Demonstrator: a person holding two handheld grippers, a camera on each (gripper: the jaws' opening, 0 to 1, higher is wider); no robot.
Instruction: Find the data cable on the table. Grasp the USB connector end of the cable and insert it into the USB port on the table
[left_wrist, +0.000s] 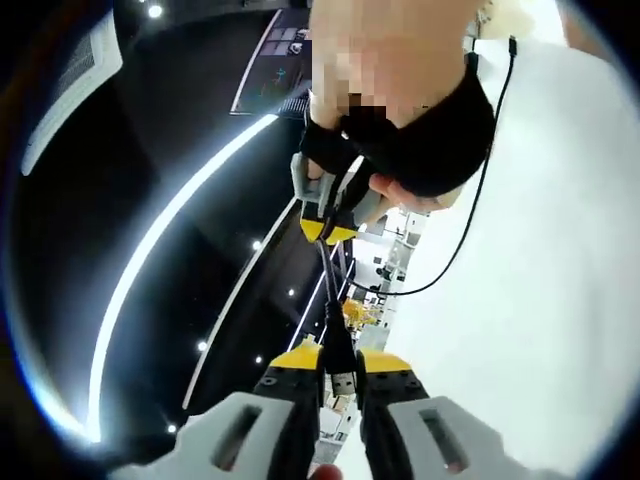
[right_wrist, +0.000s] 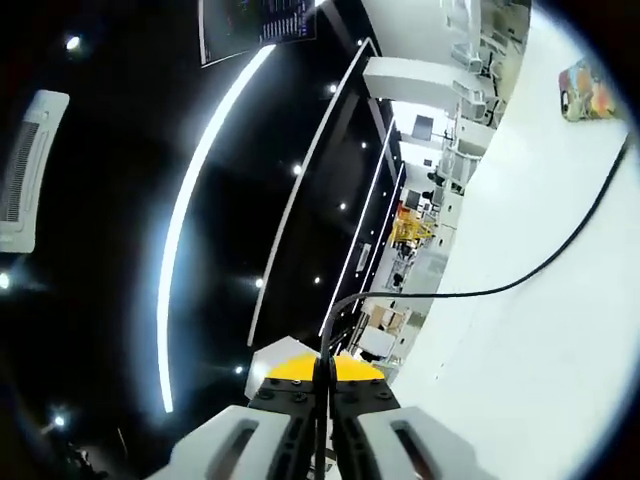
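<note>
In the left gripper view my left gripper (left_wrist: 340, 362) is shut on the black data cable (left_wrist: 333, 300), just above its metal USB connector (left_wrist: 343, 383), which points back toward the camera. The cable runs straight up to my right gripper (left_wrist: 328, 232), held by a person's hand in a black sleeve (left_wrist: 430, 150). From there it loops out over the white table (left_wrist: 540, 300). In the right gripper view my right gripper (right_wrist: 322, 378) is shut on the thin black cable (right_wrist: 520, 283), which arcs away across the white table (right_wrist: 520, 380).
Both views are rolled sideways: a dark ceiling with a long light strip (left_wrist: 170, 240) lies left, the table right. A colourful flat object (right_wrist: 588, 90) lies far off on the table. Shelves and equipment (right_wrist: 410, 230) stand in the distance.
</note>
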